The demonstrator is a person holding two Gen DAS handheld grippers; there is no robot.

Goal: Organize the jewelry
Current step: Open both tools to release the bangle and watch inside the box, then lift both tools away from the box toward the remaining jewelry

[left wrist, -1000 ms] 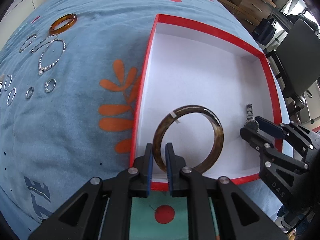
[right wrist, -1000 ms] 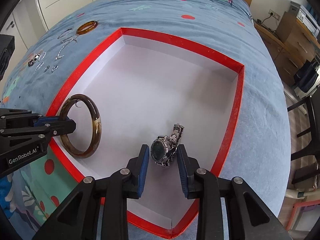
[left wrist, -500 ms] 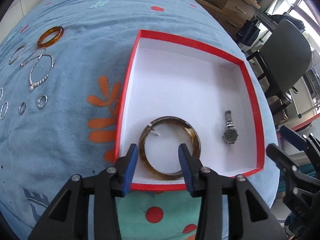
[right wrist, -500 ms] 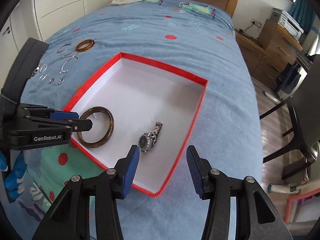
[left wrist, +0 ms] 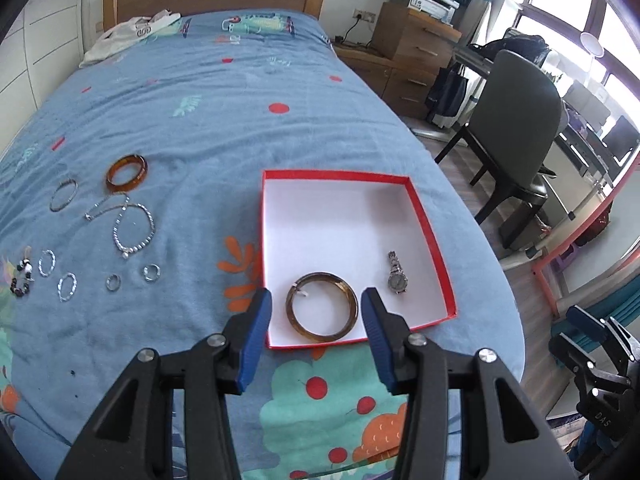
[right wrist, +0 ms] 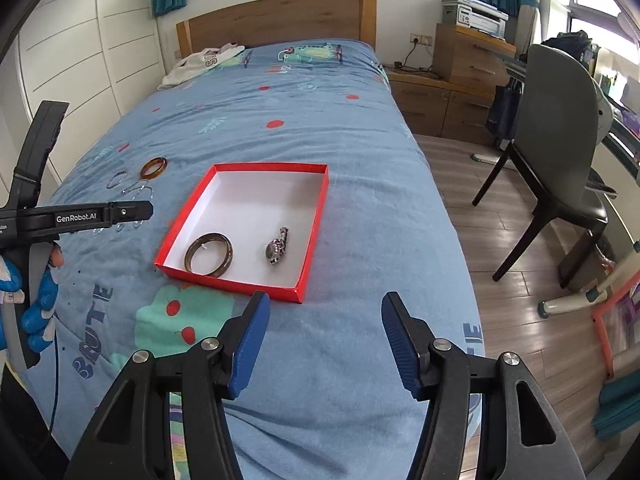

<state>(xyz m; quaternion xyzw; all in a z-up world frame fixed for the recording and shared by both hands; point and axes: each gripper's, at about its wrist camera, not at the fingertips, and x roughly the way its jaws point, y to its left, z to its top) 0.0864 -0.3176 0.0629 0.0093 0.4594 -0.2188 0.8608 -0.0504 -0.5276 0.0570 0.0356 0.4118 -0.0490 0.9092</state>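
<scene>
Right wrist view | rings [right wrist: 136, 224] partly hidden behind left hand-held gripper [right wrist: 132, 212]

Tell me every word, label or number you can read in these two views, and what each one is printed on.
"GenRobot.AI": white letters on the black left gripper, seen from the right wrist view.
"DAS": small letters on the black right gripper, at the left wrist view's lower right edge.
"BRUTE": partly creased blue letters on the blue printed bedspread.
"TIE": likely a fragment, near the bedspread's right edge.
Lettering on the white garment by the wooden headboard: too blurred.
</scene>
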